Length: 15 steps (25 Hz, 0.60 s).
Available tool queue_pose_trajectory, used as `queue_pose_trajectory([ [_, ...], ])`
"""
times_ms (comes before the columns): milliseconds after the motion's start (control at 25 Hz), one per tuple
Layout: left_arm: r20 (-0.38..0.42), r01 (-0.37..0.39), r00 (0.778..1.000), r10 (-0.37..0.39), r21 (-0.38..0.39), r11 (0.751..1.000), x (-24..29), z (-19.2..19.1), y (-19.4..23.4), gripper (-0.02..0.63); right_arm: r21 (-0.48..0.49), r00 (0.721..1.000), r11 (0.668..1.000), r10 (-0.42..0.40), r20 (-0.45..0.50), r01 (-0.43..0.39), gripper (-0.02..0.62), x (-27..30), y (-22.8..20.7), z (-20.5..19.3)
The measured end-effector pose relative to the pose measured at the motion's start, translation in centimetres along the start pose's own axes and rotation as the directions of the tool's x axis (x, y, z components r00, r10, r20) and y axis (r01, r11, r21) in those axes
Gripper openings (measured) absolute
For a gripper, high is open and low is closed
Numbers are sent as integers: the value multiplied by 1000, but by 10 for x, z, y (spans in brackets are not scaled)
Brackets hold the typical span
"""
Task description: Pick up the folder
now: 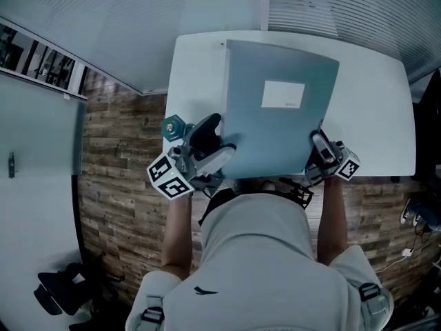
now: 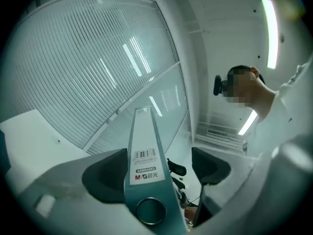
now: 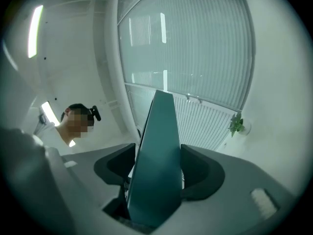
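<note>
Folder (image 1: 279, 109) fills the middle of the white counter (image 1: 375, 116), leaving a narrow bare strip on its left and a wider open stretch on its right. Slatted blinds (image 1: 331, 5) close off the far edge; the person's torso (image 1: 255, 247) blocks the near one. A glass partition (image 1: 41, 129) stands well left, across open floor (image 1: 124, 185). Inside the left claw (image 1: 213, 147), the folder lies against one pad, with free room to the other.

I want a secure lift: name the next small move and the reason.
Probably close the left tool on the folder: its spine sits between the jaws, but one pad stands clear of it, while the right tool clamps the other edge.
</note>
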State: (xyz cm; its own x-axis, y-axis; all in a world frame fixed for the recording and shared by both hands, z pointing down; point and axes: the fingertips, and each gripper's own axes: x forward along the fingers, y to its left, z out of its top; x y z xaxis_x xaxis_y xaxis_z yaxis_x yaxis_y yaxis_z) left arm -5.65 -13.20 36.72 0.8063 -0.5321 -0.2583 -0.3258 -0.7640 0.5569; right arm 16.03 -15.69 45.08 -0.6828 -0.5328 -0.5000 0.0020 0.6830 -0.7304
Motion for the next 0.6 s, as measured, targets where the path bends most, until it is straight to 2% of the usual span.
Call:
queue_pose_trajectory([
  [160, 46, 52, 998, -52, 1, 999, -13, 12, -6, 426, -7, 998, 1000, 25, -56, -25, 295, 17, 17, 2],
  [280, 54, 61, 997, -60, -9, 998, -20, 13, -4, 426, 45, 987, 995, 98, -126, -93, 295, 29, 34, -4],
  [360, 47, 90, 995, -90, -9, 996, -21, 10, -8, 426, 52, 954, 988, 156, -257, -147, 312, 40, 49, -22],
  [440, 52, 126, 991, -126, -3, 992, -21, 11, -16, 426, -16, 913, 988, 138, -383, -156, 316, 48, 56, -41],
  [520, 53, 144, 988, -143, -3, 990, -22, 12, -20, 426, -44, 893, 987, 118, -434, -152, 316, 50, 57, -50],
  [600, 54, 150, 987, -149, -8, 989, -24, 13, -21, 426, -37, 891, 988, 116, -439, -147, 313, 51, 59, -52],
])
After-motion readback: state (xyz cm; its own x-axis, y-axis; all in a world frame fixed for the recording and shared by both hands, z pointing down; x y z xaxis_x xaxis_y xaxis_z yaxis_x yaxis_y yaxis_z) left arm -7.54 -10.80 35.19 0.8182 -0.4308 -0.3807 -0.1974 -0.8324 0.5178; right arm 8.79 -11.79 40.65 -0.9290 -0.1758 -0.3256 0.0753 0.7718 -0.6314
